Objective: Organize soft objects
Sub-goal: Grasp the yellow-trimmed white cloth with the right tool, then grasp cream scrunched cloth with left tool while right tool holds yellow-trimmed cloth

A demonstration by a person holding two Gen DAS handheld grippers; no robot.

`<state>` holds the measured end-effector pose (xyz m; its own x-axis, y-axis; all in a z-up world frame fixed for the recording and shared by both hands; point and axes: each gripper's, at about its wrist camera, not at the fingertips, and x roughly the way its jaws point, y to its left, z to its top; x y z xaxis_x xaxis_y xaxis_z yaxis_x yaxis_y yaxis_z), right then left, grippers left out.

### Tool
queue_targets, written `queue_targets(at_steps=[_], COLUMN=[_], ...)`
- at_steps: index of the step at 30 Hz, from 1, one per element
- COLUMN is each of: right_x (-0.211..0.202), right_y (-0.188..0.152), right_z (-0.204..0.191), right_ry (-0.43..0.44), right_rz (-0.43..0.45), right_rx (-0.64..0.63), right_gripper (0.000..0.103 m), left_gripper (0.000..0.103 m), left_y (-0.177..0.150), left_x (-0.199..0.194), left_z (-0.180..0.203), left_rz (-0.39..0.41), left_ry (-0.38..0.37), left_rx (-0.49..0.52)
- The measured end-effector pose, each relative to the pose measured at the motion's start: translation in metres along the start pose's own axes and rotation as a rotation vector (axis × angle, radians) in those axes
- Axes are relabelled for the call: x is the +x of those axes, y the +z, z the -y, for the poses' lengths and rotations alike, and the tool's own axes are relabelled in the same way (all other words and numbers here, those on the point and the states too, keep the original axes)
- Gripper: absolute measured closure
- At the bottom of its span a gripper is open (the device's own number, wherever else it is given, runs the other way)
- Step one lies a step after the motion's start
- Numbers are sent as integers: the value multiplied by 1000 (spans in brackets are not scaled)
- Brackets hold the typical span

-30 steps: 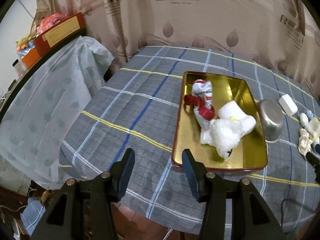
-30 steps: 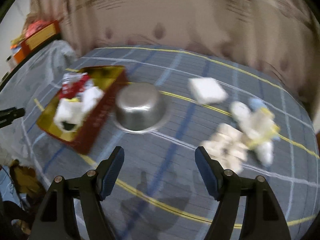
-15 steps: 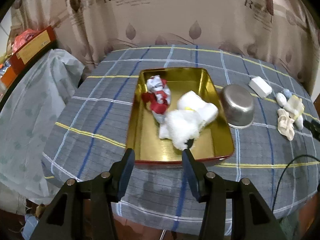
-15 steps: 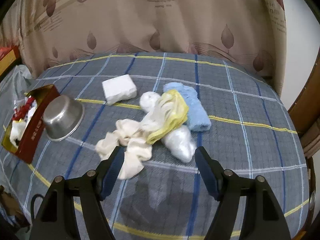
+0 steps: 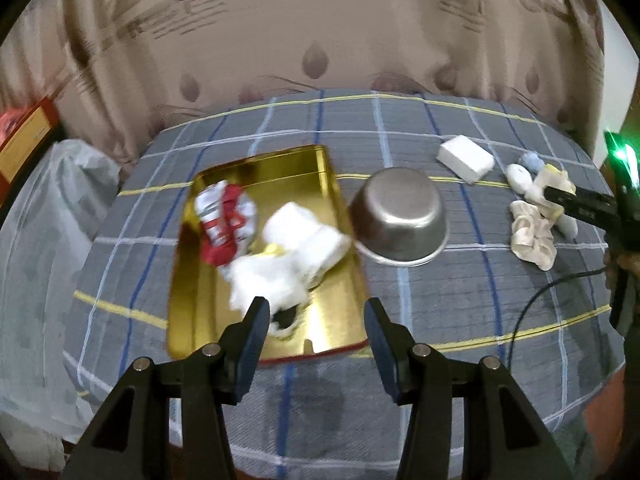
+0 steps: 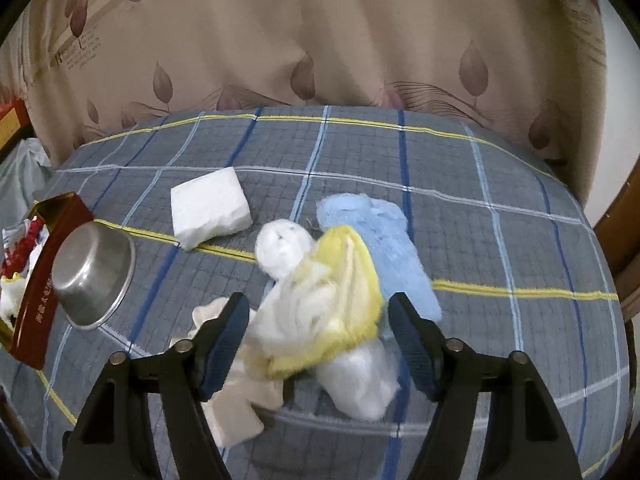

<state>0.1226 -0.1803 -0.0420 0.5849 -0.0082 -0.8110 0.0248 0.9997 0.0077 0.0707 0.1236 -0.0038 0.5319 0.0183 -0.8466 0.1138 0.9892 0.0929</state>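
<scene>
Closing right tool (image 6: 318, 326) over four loose cloths (image 6: 340, 300), perhaps five

Beige leaf-print curtain (image 6: 320, 48) behind plaid-clothed table (image 6: 500, 208).

there was one gold tray (image 5: 336, 184), one steel bowl (image 5: 402, 216), one white folded pad (image 6: 208, 212), one blue towel (image 6: 384, 240) and two grippers.

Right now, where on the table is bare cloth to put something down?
Bare cloth lies behind the white block and blue towel, up to the curtain, and on the right side. It is crowded around the yellow-edged cloth between the right gripper jaws, and inside the gold tray.
</scene>
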Motion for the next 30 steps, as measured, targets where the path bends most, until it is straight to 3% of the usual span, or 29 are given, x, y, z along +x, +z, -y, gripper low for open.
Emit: queue_targets(at_steps=[4, 7, 19, 30], right_x=[4, 0, -63, -93], right_y=[1, -3, -31, -76], right_z=[-5, -8, 7, 41], right_ry=[-7, -14, -30, -31], right_rz=[2, 12, 104, 101], right_rx=[-31, -59, -72, 57], right_gripper=[68, 77, 81, 81], left_gripper=[53, 53, 53, 53], left_y=[12, 22, 53, 63], left_x=[8, 14, 33, 73], left_z=[21, 42, 129, 210], left_rz=[-1, 3, 24, -23], left_ry=[-11, -41, -239, -361], left_rx=[48, 88, 197, 268])
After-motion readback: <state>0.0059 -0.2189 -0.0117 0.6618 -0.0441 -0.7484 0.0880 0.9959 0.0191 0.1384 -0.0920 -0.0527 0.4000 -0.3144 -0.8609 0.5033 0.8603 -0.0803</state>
